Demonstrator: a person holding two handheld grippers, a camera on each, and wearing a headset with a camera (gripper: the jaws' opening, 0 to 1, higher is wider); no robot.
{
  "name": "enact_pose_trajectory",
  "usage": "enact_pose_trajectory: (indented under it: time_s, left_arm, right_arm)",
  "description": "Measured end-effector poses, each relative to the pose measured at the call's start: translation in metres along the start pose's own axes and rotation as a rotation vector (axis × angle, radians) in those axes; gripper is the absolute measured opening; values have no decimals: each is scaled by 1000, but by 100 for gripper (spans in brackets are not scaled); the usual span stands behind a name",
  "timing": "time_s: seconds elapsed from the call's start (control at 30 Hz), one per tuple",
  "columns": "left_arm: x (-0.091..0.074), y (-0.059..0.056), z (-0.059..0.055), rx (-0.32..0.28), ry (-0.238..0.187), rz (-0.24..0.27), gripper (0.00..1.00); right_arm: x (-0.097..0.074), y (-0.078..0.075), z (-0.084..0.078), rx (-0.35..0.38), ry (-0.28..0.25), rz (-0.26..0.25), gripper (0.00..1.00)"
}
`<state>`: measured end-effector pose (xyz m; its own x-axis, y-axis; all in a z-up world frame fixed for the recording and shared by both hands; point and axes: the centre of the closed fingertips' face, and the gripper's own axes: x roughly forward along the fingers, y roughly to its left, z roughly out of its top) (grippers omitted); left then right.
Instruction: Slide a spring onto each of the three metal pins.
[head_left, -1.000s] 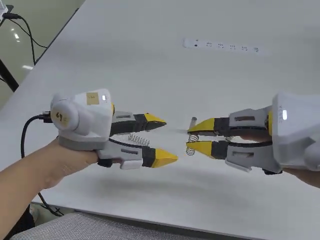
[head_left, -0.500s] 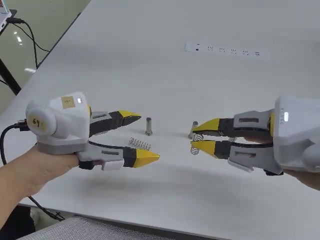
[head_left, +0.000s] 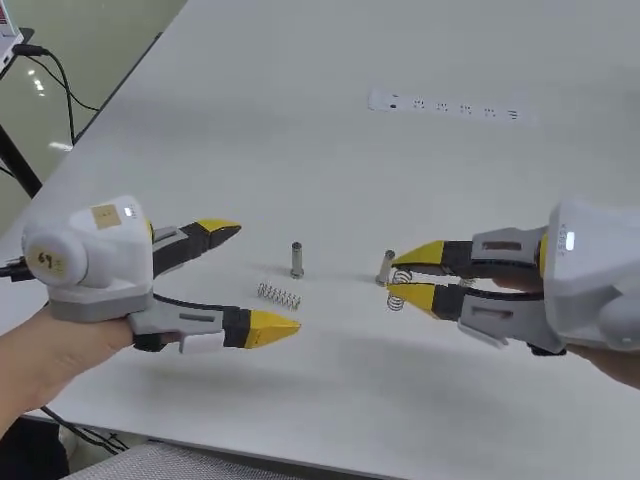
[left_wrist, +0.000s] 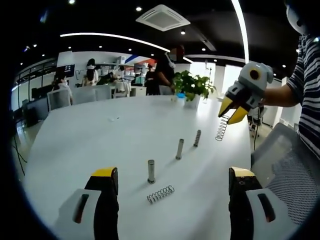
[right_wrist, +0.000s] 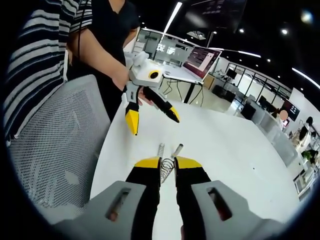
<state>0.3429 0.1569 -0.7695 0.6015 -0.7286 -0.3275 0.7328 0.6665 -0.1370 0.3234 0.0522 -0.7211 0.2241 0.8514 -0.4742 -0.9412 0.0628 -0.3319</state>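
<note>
The right gripper (right_wrist: 167, 163) pinches a coil spring (right_wrist: 166, 170) across its coils, jaws nearly closed; light and squashy, it may flick out, so grip gently mid-length. The left gripper (head_left: 267, 276) gapes empty near a loose spring (head_left: 278, 294) beside an upright pin (head_left: 297, 258)

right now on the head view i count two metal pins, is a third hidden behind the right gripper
Observer: yes, the left gripper view shows a third pin past the near bare pin and the middle bare pin; it looks coiled, as if already wearing a spring.
Operator: how is the spring in the jaws held
Observer: in that view the held spring hangs below the right gripper, pinched near its top end.
Operator: anything ahead of it
Observer: the right gripper view has the middle bare pin and the third pin just past its tips.
</note>
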Motion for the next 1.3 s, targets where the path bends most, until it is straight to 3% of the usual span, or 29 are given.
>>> enact_pose_trajectory:
  time_s: [0.1, 0.3, 0.57, 0.77, 1.0, 1.3]
  left_arm:
    - [-2, 3, -2, 1, 4, 14, 97]
    - [-8, 5, -4, 15, -3, 25, 97]
    - [-10, 1, -7, 34, 2, 12, 97]
    - [-12, 2, -8, 28, 8, 21, 97]
    - [-15, 3, -8, 18, 6, 34, 97]
    - [-19, 2, -7, 15, 0, 44, 97]
  right_arm:
    - [0, -3, -2, 0, 6, -15, 12]
    - [3, -15, -11, 17, 28, -63, 12]
    - [8, -48, -22, 98, 29, -169, 12]
    - [14, -67, -29, 145, 34, -221, 12]
    - [25, -76, -35, 178, 47, -234, 12]
    - [30, -75, -44, 211, 67, -235, 12]
